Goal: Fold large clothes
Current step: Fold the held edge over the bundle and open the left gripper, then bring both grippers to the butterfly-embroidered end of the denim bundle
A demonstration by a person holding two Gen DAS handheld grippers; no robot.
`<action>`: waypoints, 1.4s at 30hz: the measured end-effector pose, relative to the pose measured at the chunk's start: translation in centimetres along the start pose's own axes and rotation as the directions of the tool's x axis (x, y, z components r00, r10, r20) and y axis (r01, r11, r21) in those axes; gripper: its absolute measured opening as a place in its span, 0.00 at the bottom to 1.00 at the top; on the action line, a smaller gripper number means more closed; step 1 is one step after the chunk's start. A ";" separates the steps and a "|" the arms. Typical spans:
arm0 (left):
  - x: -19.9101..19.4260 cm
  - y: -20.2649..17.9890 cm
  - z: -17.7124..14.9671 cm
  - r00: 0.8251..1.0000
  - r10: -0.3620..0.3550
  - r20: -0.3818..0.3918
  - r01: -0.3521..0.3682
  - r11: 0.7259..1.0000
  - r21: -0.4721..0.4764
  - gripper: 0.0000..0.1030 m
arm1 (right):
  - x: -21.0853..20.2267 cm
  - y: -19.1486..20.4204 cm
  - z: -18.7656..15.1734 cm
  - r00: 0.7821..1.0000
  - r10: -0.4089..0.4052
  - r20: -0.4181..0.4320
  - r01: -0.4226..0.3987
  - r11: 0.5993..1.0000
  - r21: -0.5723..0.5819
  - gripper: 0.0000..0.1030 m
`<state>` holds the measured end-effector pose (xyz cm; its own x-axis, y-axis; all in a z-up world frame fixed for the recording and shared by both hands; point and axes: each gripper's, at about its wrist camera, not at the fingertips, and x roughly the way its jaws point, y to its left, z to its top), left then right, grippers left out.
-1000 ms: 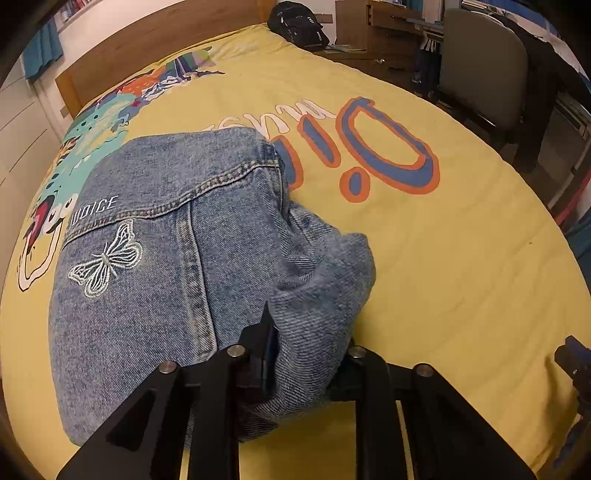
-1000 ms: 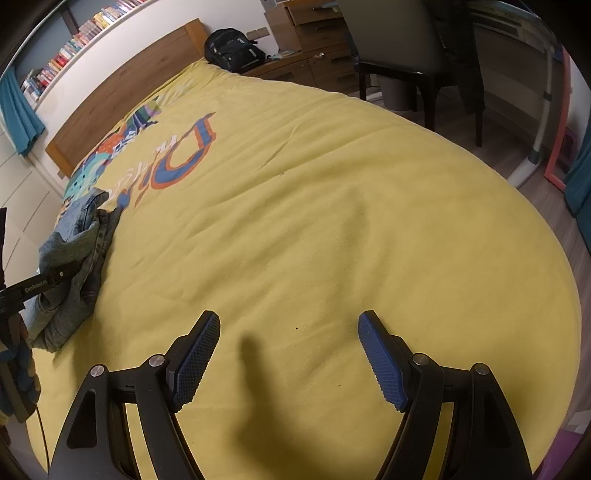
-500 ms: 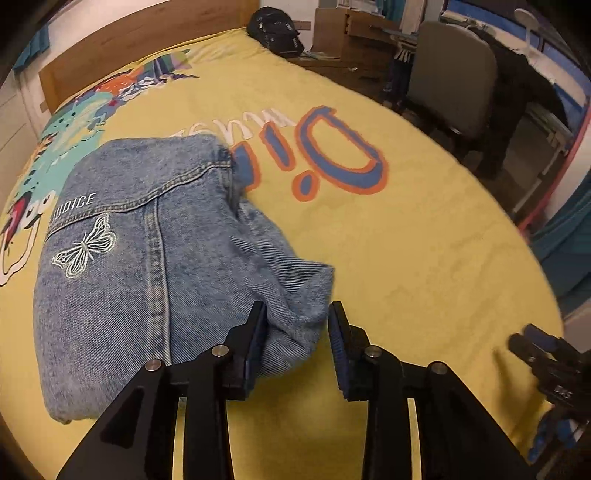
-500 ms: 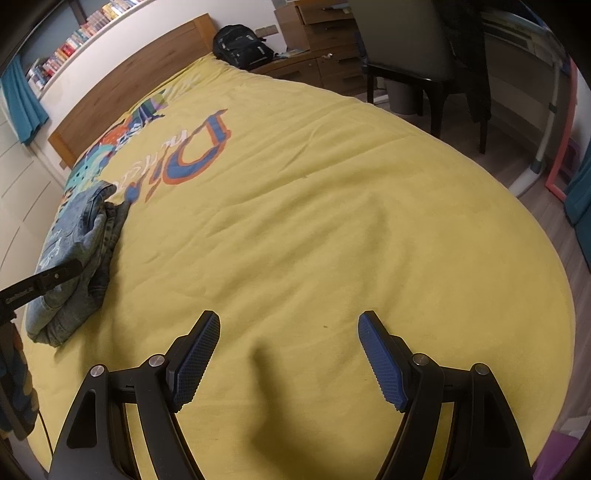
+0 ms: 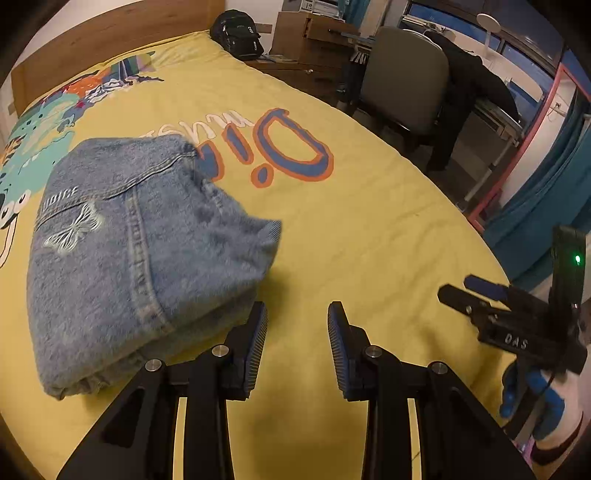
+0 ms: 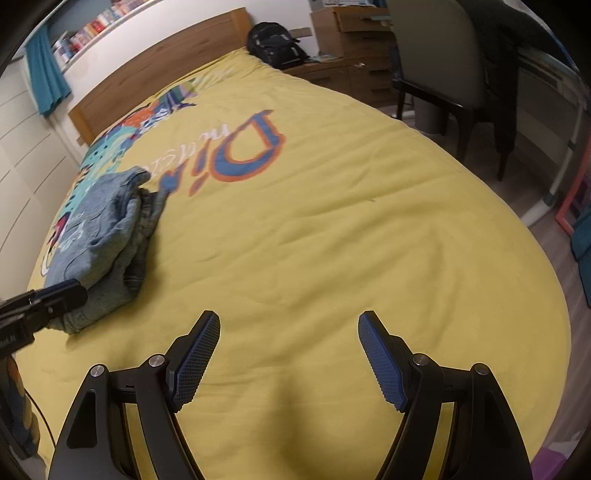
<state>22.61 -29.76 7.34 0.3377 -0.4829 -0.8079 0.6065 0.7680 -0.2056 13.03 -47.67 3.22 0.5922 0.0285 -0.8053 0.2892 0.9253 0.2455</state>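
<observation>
A folded blue denim jacket (image 5: 122,251) with a white butterfly on it lies on the yellow bedspread (image 5: 369,229). My left gripper (image 5: 297,325) is open and empty, just right of the jacket's near corner and clear of it. The jacket also shows in the right wrist view (image 6: 107,236), far left on the bed. My right gripper (image 6: 290,343) is wide open and empty above bare bedspread (image 6: 332,229), well right of the jacket. It shows in the left wrist view (image 5: 480,299) at the right edge.
A wooden headboard (image 6: 162,70) runs along the far end of the bed. A black backpack (image 6: 277,44) sits by a wooden dresser (image 6: 351,26). A grey chair (image 5: 402,77) with a dark coat stands right of the bed.
My left gripper let go of the jacket's fold and pulled back to the right, jaws now open. The jacket lies flat and folded. The right gripper stayed open.
</observation>
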 end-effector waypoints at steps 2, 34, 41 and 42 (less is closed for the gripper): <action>-0.8 0.8 -0.5 1.000 -0.003 0.005 0.003 1.000 -0.005 0.27 | 0.1 1.1 0.2 1.000 0.006 -0.002 -0.007 1.000 -0.024 0.76; -4.8 15.4 -3.2 0.993 0.113 0.028 -0.107 0.981 -0.159 0.27 | 9.1 19.6 4.2 0.959 0.254 -0.128 -0.278 0.934 -0.226 0.76; -5.8 16.2 -3.2 0.998 0.058 0.038 -0.050 0.983 -0.177 0.30 | 8.6 16.9 4.4 0.962 0.244 -0.127 -0.265 0.944 -0.198 0.76; -6.2 16.4 -3.1 0.997 0.055 0.047 -0.045 0.982 -0.184 0.32 | 8.5 16.7 4.7 0.963 0.244 -0.119 -0.263 0.945 -0.196 0.76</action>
<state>28.26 -12.85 7.28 0.4042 -0.4594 -0.7909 0.4478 0.8534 -0.2669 26.44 -33.73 3.08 0.5510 0.2979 -0.7795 -0.0305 0.9407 0.3380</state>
